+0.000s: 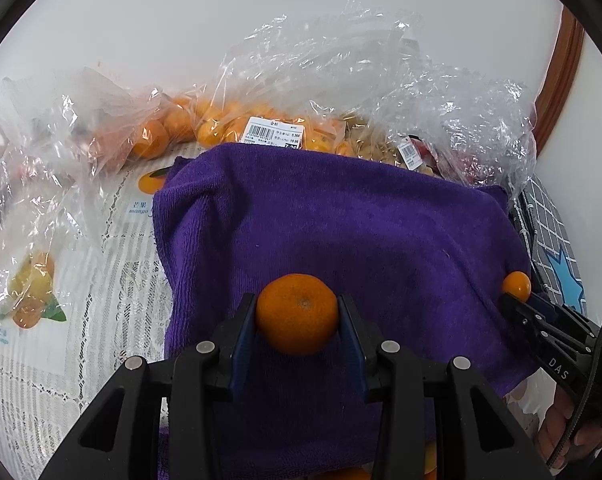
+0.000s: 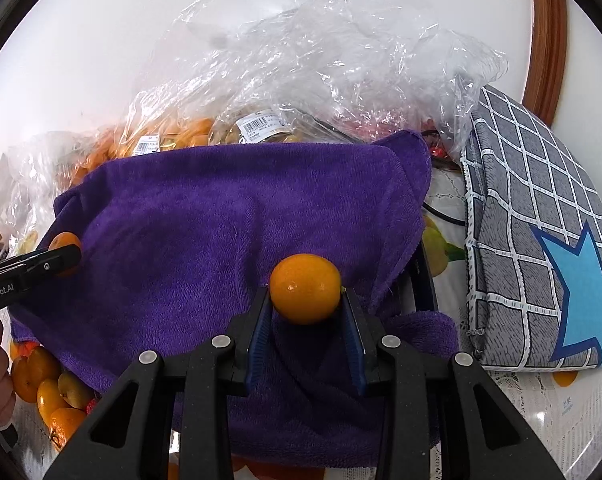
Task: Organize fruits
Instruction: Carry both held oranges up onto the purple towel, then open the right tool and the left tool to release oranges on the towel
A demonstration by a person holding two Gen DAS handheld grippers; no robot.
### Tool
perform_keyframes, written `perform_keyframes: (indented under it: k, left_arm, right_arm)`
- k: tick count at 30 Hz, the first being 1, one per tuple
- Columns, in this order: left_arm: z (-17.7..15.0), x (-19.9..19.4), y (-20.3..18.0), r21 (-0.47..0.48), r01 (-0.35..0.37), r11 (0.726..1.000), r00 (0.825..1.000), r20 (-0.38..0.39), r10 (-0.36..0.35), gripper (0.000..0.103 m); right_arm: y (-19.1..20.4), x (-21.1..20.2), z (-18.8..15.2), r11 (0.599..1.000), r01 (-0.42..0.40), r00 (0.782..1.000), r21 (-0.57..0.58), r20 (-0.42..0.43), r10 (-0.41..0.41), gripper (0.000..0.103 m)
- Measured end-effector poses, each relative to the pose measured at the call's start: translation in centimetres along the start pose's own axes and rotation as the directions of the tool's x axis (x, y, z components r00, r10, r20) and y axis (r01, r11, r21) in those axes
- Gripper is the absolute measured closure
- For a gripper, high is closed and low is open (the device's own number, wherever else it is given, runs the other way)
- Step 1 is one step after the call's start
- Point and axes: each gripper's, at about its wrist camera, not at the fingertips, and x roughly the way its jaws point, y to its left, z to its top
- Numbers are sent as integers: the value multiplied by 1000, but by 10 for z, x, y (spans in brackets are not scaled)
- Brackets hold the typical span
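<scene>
My left gripper point(image 1: 297, 316) is shut on a mandarin point(image 1: 297, 312) and holds it above a purple towel point(image 1: 341, 220). My right gripper point(image 2: 305, 296) is shut on a smaller smooth orange fruit point(image 2: 305, 288) above the same towel point(image 2: 221, 208). The right gripper with its fruit point(image 1: 516, 286) shows at the right edge of the left wrist view. The left gripper with its mandarin point(image 2: 63, 246) shows at the left of the right wrist view. Several loose orange fruits point(image 2: 49, 392) lie beside the towel at the lower left of the right wrist view.
Clear plastic bags of oranges point(image 1: 173, 128) and other produce point(image 2: 301, 80) lie behind the towel. A grey checked cushion with a blue star point(image 2: 541, 240) sits at the right. The table has a white lace cloth point(image 1: 61, 360) with fruit prints.
</scene>
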Motion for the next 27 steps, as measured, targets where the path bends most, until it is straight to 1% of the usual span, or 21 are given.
perform_keyframes:
  k: [11,13,18,27]
  left_arm:
    - [-1,3,-2,12,-1,1000,1000,-25,1,65]
    - [-1,4,-3,15,-4,1000,1000,-27,4,65]
    - [-1,5,-3,21,-11,1000,1000,-29,12,64]
    - [-2,5,-2,21,-15,1000,999,-28,16,64]
  right_arm:
    - [0,-1,-1,1000,-3,1000,-8,1,4,67]
    - [0,-3,-1,1000,-1,1000,-11,5,1,66]
    - [4,-5,-2,1000,3,1000,-17,7,-3,60]
    - [7,-17,-4,1000,18,999,-14,41,-18,58]
